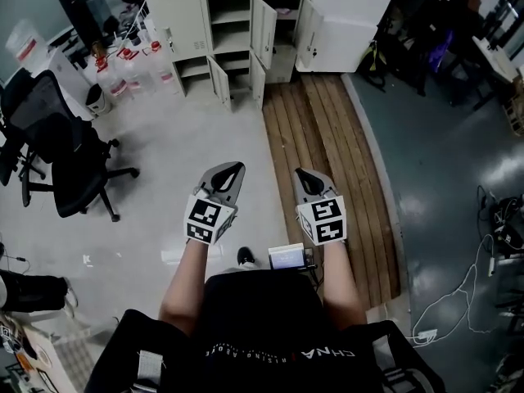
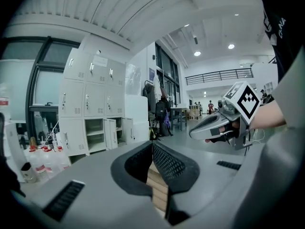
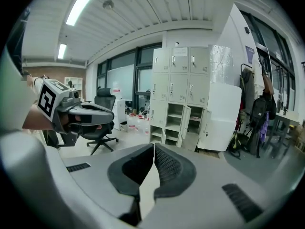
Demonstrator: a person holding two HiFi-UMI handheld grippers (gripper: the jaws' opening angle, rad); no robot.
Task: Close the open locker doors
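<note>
**Item:** bank of cream-white sheet-metal lockers (image 1: pixel 176 11), set against the far side of the room, at the top of the head view.
- Four doors ajar: tall middle-column door (image 1: pixel 264 29), tall right-column door (image 1: pixel 308 33), short lower left door (image 1: pixel 219 80), short lower right door (image 1: pixel 257 79).
- Other doors apparently flush.

**Handling (judged):**
- Thin painted steel panels on side hinges: light, stiff, probably free-swinging.
- Smooth faces, slippery for a pinch, so no grasp needed.
- Best contact on the flat outer face near the free edge, far from the hinge, pushed with closed tips.
- Possible rattle or rebound if swung hard, and perhaps a firm last press for the latch.

**Left gripper** (image 1: pixel 233 168)**:** grey jaws pressed together, ribbed pads meeting tip to tip, nothing between them.

**Right gripper** (image 1: pixel 300 173)**:** jaws likewise pressed together and empty.

Both held low before the torso, side by side, noses aimed toward the lockers.

**Position relative to the claws:**
- Lockers well apart from both grippers, straight ahead, with no contact.
- Open doors roughly in line with the gap between the two grippers.
- Pale bare floor and a strip of brown wooden planks (image 1: pixel 327 162) in between.
- Step judged: approach not yet made, no door touched.

**Nearby:**
- Black mesh office chair (image 1: pixel 61 150) at left.
- Clear plastic bottles with red caps (image 1: pixel 123 68) beside the locker bank.
- Tall plain white cabinet (image 1: pixel 352 19) just right of the lockers.
</note>
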